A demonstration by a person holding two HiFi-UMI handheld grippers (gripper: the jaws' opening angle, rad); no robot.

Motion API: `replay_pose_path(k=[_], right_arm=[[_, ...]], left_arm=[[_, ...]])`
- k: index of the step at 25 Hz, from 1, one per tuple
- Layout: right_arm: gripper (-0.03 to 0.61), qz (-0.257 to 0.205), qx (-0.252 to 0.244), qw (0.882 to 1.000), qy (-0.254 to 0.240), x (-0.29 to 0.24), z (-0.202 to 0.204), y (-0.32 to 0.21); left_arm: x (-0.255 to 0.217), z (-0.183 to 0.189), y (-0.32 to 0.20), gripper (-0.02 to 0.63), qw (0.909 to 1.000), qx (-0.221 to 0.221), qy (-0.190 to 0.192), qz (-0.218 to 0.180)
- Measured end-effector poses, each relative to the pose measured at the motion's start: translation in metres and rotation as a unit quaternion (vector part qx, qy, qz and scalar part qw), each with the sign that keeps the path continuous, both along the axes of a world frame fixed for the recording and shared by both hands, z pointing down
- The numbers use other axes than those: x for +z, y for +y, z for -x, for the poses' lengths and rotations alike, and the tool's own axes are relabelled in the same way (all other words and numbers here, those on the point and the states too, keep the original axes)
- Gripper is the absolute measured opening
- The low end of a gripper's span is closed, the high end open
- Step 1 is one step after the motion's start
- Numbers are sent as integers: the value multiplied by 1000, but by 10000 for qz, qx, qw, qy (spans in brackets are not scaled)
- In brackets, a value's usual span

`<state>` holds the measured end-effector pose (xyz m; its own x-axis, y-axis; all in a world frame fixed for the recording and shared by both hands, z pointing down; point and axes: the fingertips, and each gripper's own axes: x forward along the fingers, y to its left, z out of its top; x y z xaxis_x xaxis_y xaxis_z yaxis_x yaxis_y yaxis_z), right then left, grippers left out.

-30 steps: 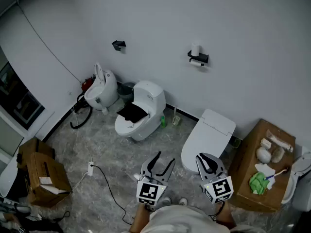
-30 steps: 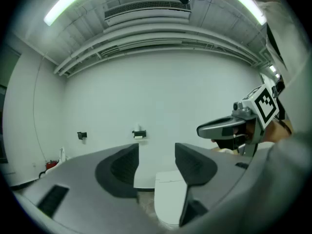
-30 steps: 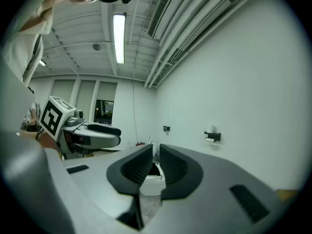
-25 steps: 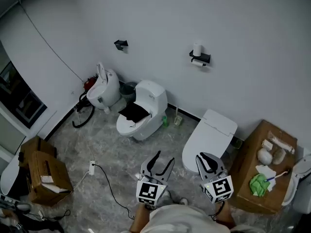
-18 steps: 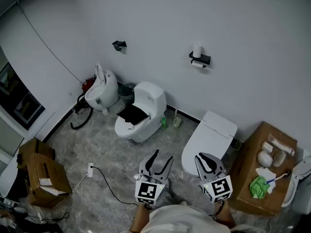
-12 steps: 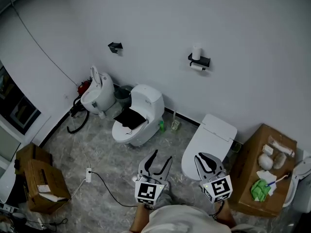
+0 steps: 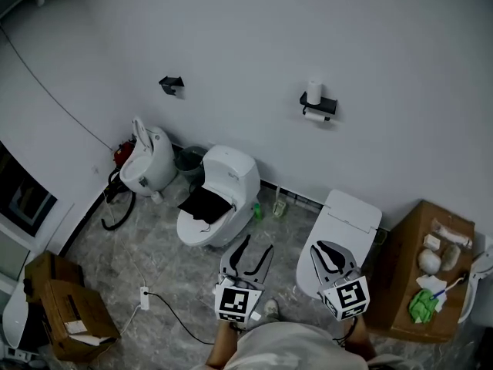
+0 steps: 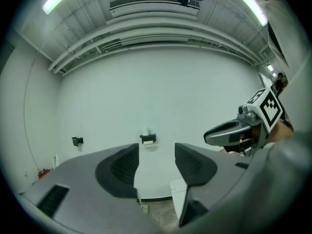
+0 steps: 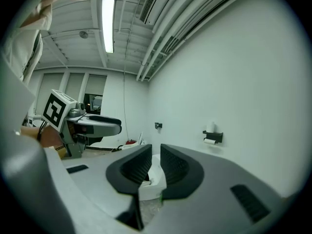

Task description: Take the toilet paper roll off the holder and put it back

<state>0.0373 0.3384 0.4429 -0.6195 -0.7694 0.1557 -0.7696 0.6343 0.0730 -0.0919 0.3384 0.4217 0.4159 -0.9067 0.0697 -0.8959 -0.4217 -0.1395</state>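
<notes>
A black toilet paper holder (image 7: 318, 105) is fixed high on the white wall. One white roll (image 7: 313, 92) stands on top of it and another (image 7: 312, 116) hangs beneath. It also shows far ahead in the left gripper view, where the holder (image 8: 148, 139) lies just above the gap between the jaws, and in the right gripper view as a holder (image 9: 213, 137) off to the right. My left gripper (image 7: 258, 245) is held level, open, with nothing between its jaws. My right gripper (image 7: 323, 247) is beside it, jaws together and empty. Both are well short of the wall.
Three toilets stand along the wall: a tilted one (image 7: 146, 160) at left, one with a dark seat (image 7: 219, 191) in the middle, one with a closed lid (image 7: 343, 222) under my right gripper. A wooden cabinet (image 7: 408, 284) with clutter is at right, cardboard boxes (image 7: 69, 311) at left. A second black holder (image 7: 171, 84) hangs further left.
The person has walked toward the wall, carrying both grippers forward. The toilets have come nearer and the boxes have slid toward the lower left. Neither gripper's jaws have visibly changed.
</notes>
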Motion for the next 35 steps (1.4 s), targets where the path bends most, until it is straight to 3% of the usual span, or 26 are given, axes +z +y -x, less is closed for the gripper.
replay_pose_path(k=[21,35], right_arm=[[49,15,473,9984,297,8,66,-97],[48,65,490,9985,217,21,71,-137]], left_arm=[[7,67,-106,235,9988,454,181,-64],[5,73,-151,233,9987,446,132,-207]])
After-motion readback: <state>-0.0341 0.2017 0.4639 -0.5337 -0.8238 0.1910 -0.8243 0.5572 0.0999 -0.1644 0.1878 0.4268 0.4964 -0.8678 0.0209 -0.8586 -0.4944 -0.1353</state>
